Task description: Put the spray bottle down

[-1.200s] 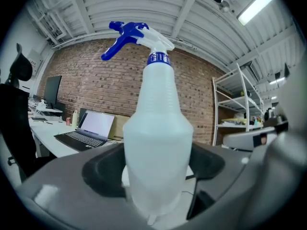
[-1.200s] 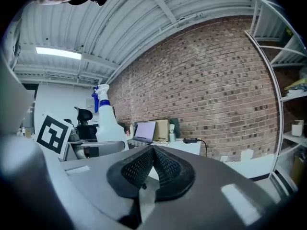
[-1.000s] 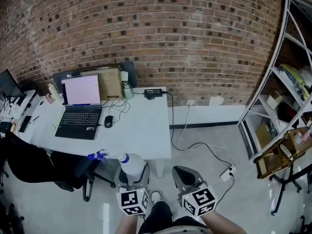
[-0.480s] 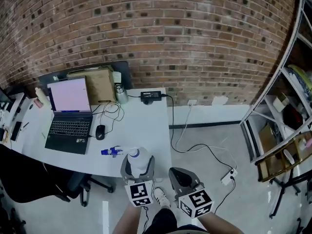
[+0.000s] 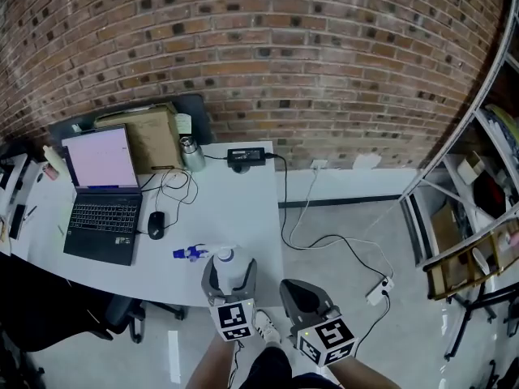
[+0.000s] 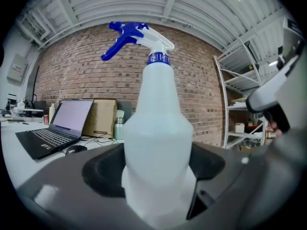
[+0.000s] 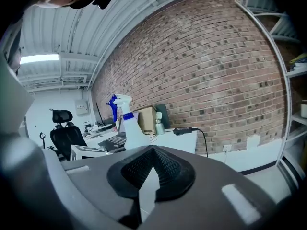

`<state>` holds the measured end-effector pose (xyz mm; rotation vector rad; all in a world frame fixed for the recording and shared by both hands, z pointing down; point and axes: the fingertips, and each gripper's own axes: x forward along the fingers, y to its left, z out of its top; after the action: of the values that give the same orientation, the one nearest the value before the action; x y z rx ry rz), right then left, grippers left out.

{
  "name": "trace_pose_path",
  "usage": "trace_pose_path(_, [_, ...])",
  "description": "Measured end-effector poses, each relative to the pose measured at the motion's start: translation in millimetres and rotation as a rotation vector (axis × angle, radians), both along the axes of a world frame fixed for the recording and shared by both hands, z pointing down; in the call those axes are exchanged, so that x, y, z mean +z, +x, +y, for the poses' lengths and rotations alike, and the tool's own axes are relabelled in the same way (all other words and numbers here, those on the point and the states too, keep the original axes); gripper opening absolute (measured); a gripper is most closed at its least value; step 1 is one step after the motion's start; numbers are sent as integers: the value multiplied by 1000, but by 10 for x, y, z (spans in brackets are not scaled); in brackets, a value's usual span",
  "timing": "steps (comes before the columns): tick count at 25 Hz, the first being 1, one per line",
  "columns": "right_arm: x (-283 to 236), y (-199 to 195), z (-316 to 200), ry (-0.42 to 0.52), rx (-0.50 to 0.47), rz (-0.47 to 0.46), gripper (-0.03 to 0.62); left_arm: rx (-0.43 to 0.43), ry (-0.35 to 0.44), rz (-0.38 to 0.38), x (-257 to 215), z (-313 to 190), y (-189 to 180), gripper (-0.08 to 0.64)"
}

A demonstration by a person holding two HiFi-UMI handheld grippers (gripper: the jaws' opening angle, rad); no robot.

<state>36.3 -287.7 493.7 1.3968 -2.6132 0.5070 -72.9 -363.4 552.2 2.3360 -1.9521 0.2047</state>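
Note:
A translucent white spray bottle (image 6: 157,143) with a blue trigger head stands upright between the jaws of my left gripper (image 6: 156,176), which is shut on its body. In the head view the spray bottle (image 5: 229,269) and left gripper (image 5: 229,286) hover over the front right edge of the white desk (image 5: 235,213). My right gripper (image 5: 302,297) is beside it to the right, over the floor, jaws shut and holding nothing. The right gripper (image 7: 152,174) view shows the spray bottle (image 7: 128,127) off to the left.
On the desk are an open laptop (image 5: 99,193), a mouse (image 5: 155,224), a cardboard box (image 5: 139,140), a metal flask (image 5: 191,154) and a power brick (image 5: 242,156) with cables. A cable and power strip (image 5: 380,288) lie on the floor. Metal shelving (image 5: 486,193) stands at right.
The view has shifted so the desk sits lower left. My left gripper with the spray bottle has come over the desk's front right edge. The right gripper stayed beside it.

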Motion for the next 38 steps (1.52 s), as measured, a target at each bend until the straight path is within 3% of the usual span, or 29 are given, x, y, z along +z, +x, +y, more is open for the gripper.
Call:
trace_pose_path(5, [60,-34,5,-18,-2,0,-2,24,-7,-17,54,-3,48,390])
trace_pose_path(13, [60,-57,40,-17,-1,1,-2,-8,23,-11,58,-14,21,391])
trace_pose_path(20, [16,-83,141,-7,-13,4,-2,25,-6,-10,64,59,60,407])
trace_pose_path(24, [-44,-94,226,7,-17,9,-2,41,-9,7,-30,221,64,407])
trace_pose_path(27, [-68,-80,305,19,-14,16,-2,35,-16,66,-178,444,24,402])
trace_pose_path(29, [-77,-65,378,25,-12,23,-2,25,-26,127,-330,648,-7,359])
trace_pose_path(32, [-102,-56,471,37,-8,23,-2,-3,-19,194,-598,923,-72,214])
trace_pose_path(36, [-168,-65,666,56,-17,14,-2,-28,-5,220,-889,1286,-100,33])
trace_pose_path(38, [-213,-98,764,72,-24,13,-2,-27,-12,223,-982,1443,-108,9])
